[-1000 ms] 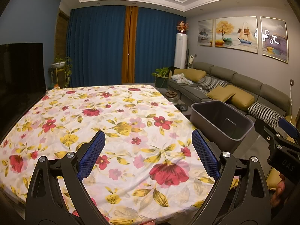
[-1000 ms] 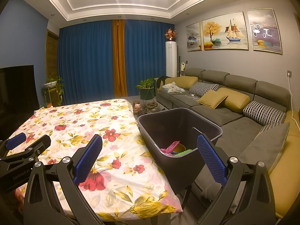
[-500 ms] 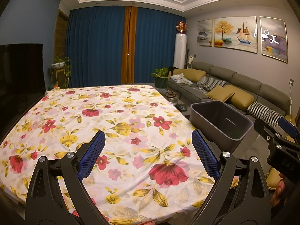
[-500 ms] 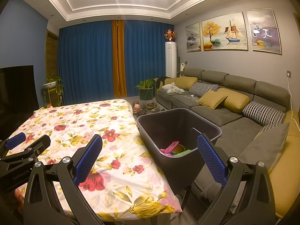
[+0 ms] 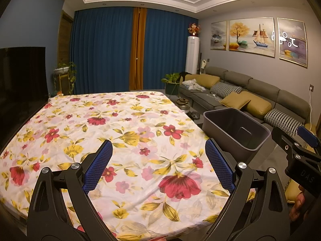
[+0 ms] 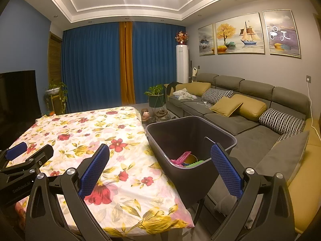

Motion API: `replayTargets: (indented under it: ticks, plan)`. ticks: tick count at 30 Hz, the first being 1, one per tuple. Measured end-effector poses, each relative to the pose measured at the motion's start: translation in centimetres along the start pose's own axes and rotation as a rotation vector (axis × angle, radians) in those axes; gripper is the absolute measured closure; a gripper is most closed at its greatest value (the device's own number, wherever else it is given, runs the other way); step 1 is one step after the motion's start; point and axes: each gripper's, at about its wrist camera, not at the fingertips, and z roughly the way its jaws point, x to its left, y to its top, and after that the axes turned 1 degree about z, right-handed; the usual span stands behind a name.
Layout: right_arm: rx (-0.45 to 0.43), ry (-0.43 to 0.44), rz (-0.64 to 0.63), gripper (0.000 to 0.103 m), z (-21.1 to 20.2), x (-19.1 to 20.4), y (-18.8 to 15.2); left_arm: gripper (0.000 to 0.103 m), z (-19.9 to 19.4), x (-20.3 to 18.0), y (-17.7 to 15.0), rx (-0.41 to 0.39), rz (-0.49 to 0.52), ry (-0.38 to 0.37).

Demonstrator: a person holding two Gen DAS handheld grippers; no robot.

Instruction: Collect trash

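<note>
A dark grey bin (image 6: 190,138) stands at the right edge of the table with the floral cloth (image 6: 90,132). It holds trash: a pink piece (image 6: 181,157), a yellow round thing and a green piece. The bin also shows in the left wrist view (image 5: 236,128). My left gripper (image 5: 158,158) is open and empty above the near part of the cloth (image 5: 120,132). My right gripper (image 6: 160,162) is open and empty, held above the table's right edge and the bin's near corner. I see no loose trash on the cloth.
A grey sofa (image 6: 250,108) with yellow and patterned cushions runs along the right wall behind the bin. A potted plant (image 6: 155,96) and small items stand past the table's far end. A dark TV (image 6: 18,94) is at left.
</note>
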Motion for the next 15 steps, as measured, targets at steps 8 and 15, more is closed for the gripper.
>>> replayTargets:
  ticks: [8,15]
  plan:
    - [0.000,-0.003,0.002,0.006,-0.05,-0.12,-0.13,0.030,-0.09,-0.17,-0.10,-0.006,0.016,-0.013]
    - [0.001,-0.005,0.008,0.006,-0.04,-0.19,-0.29,0.023,-0.12,-0.28,-0.21,-0.005,0.021,-0.011]
